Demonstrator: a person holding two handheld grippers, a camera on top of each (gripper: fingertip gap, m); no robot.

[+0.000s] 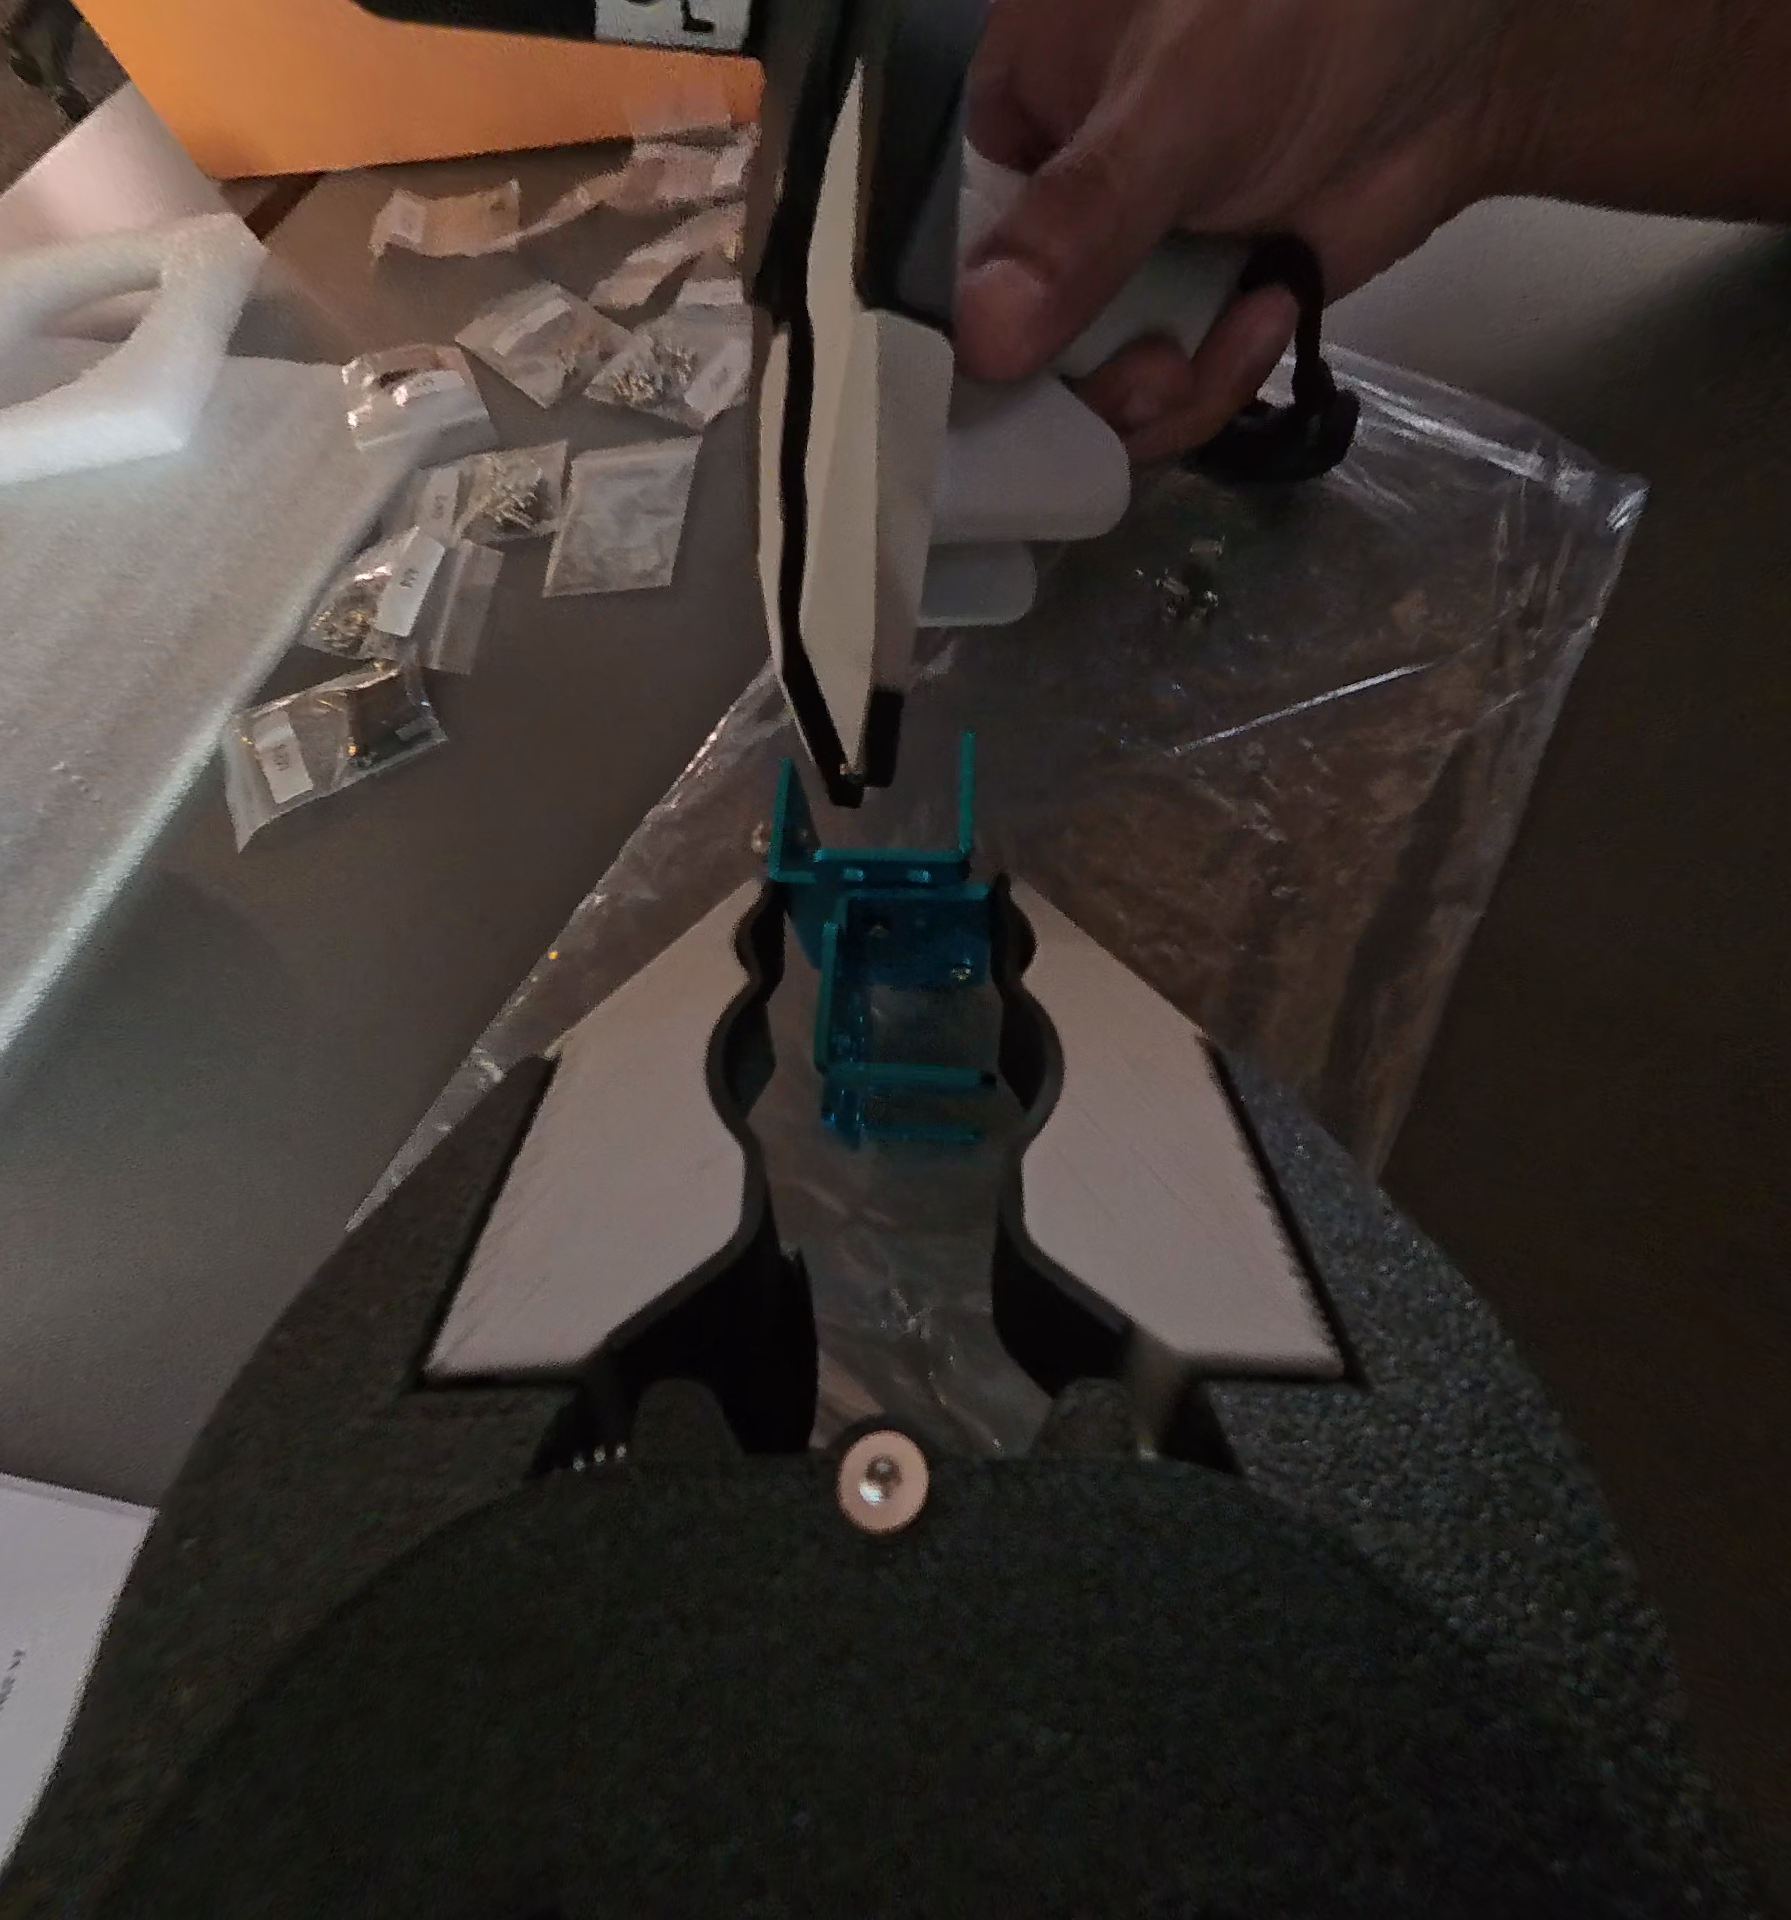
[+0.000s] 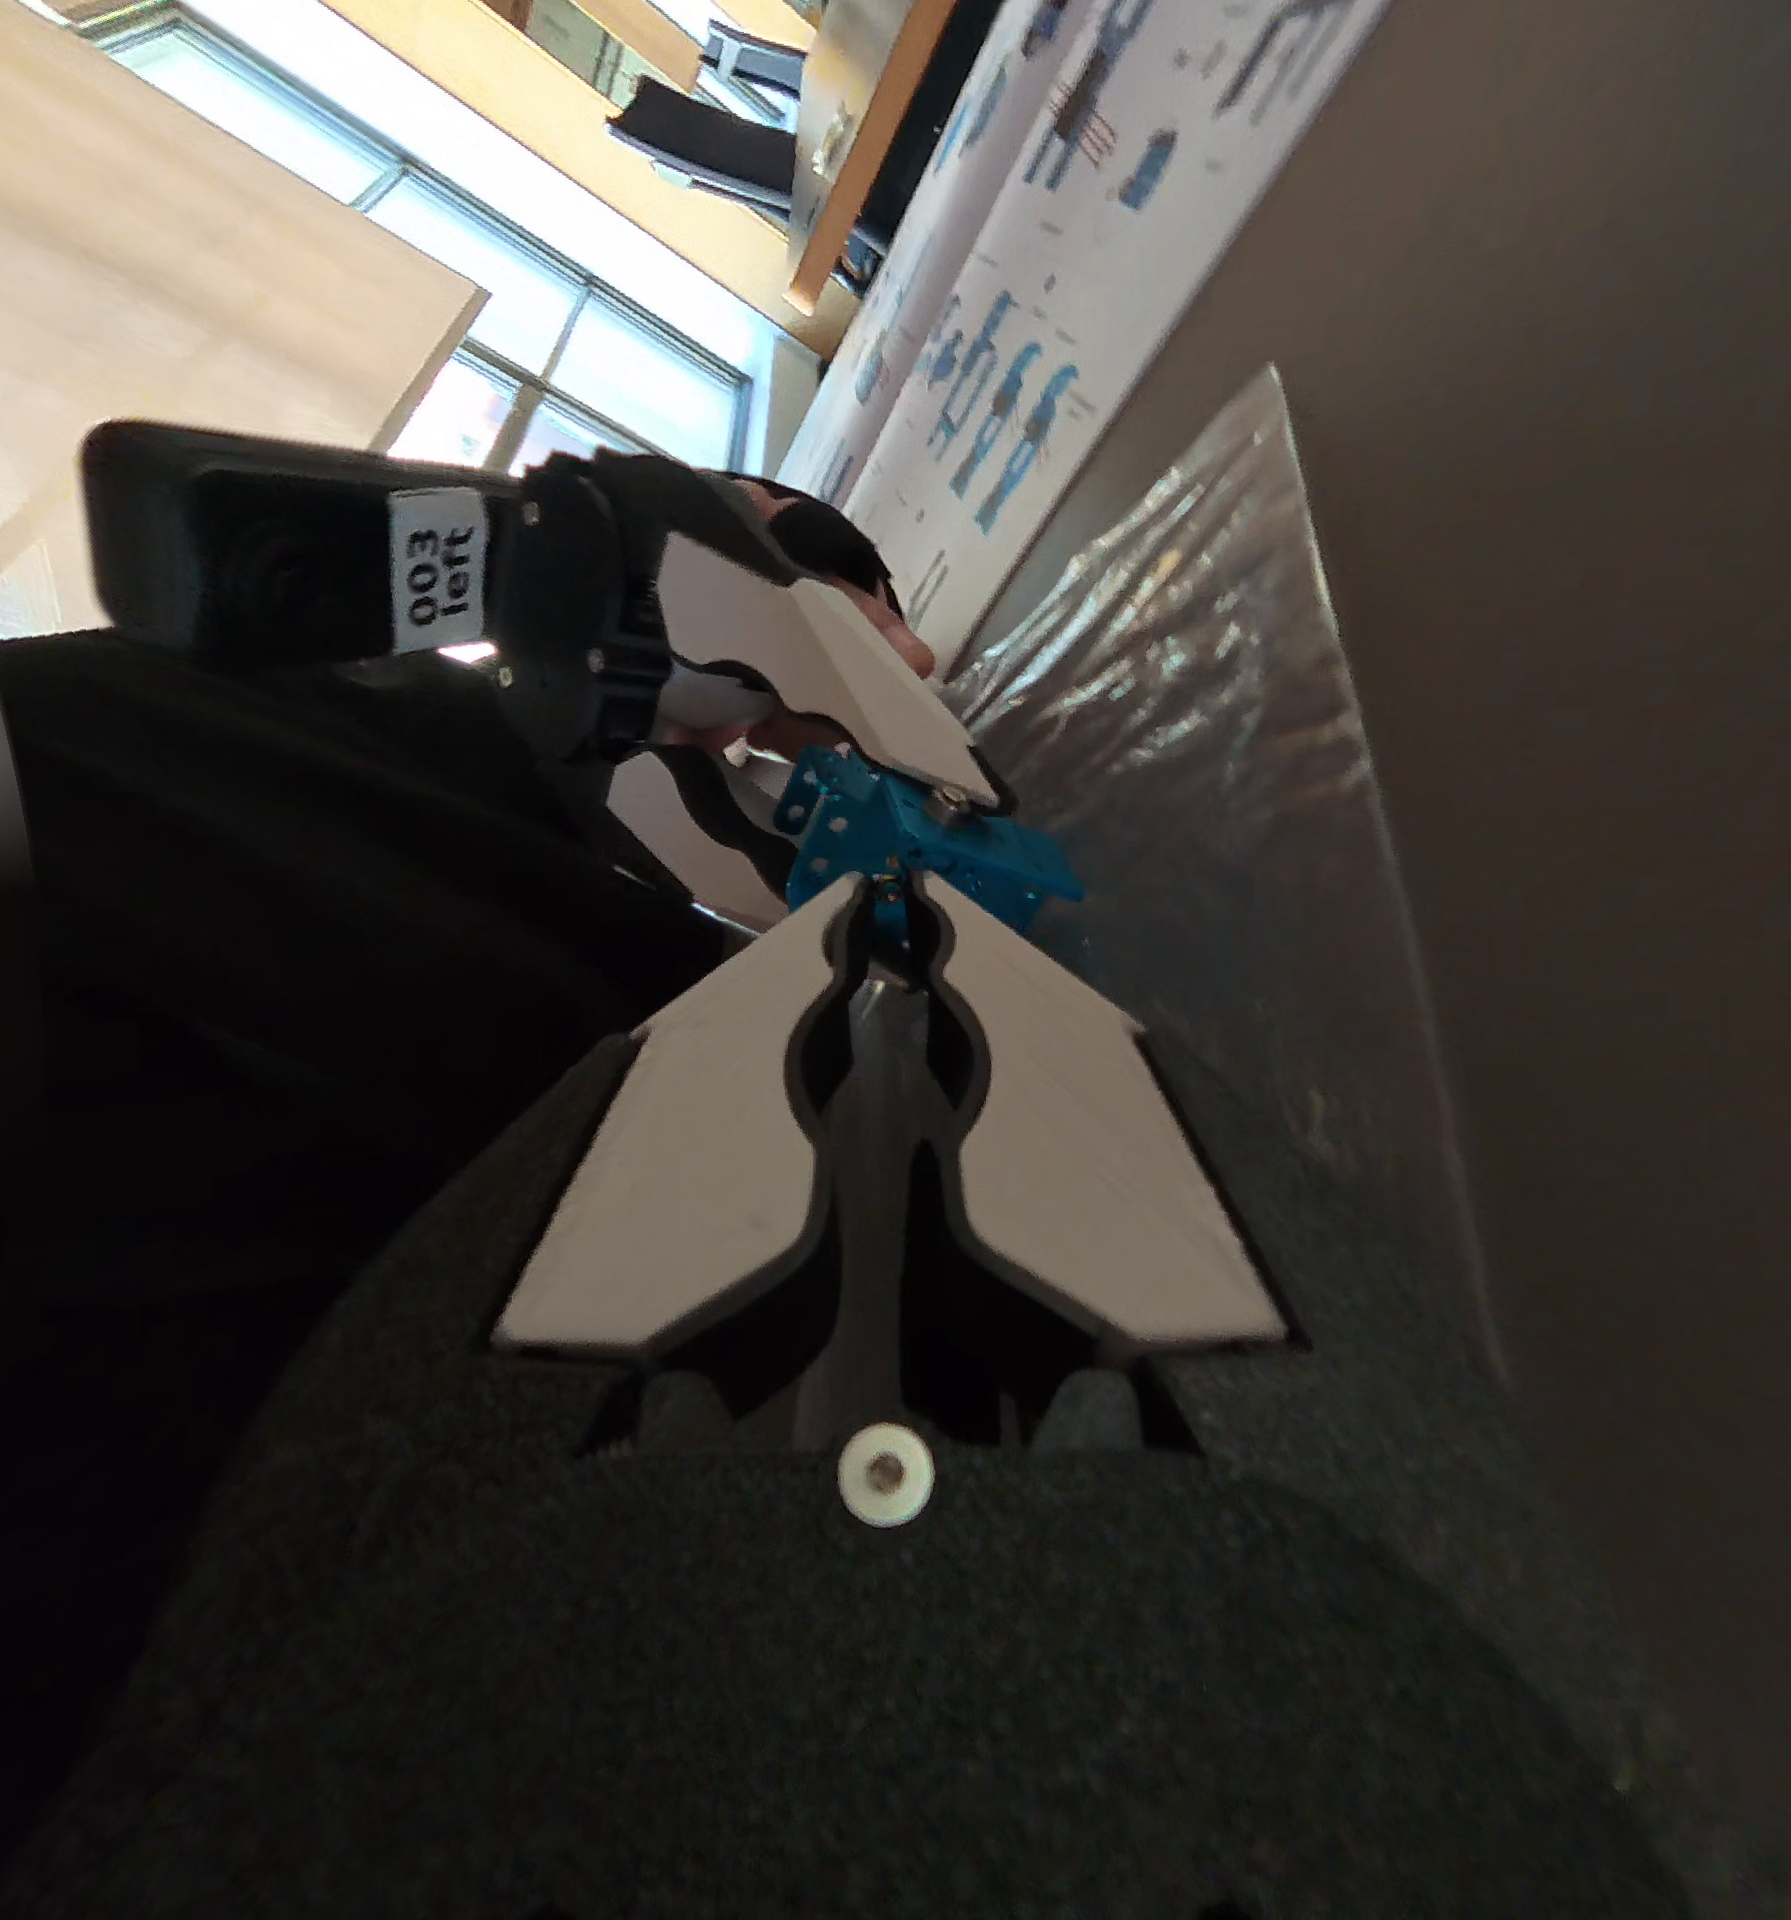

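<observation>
Two grippers: both meet at one blue bracket assembly (image 1: 896, 987), held above a clear plastic bag (image 1: 1286, 748) that lies on the dark tabletop (image 1: 1680, 987).
Left gripper (image 1: 886, 909): its jaws are spread about as wide as the assembly and grip it from both sides. The blue metal fills the gap between the tips. In the right wrist view one white finger lies along the top of the part and the other runs underneath.
Right gripper (image 2: 886, 896): its jaws are drawn almost together, with only a thin slit between the tips. The tips sit right at the near edge of the assembly, and a sliver of blue shows in the slit. I cannot tell whether they pinch that edge or some small piece of hardware. In the left wrist view this gripper comes down from above, between the assembly's two upright flanges, with a hand (image 1: 1234, 177) on its handle.
Bracket assembly: several folded, perforated blue plates joined at angles, clear of the bag and held only by the grippers.
Left of the bag: many small clear packets of hardware (image 1: 434, 582), scattered.
Farther left: white foam packing (image 1: 70, 343), with an orange box (image 1: 403, 94) behind it.
Beyond the bag: a printed sheet with blue drawings (image 2: 984, 416), lying flat.
</observation>
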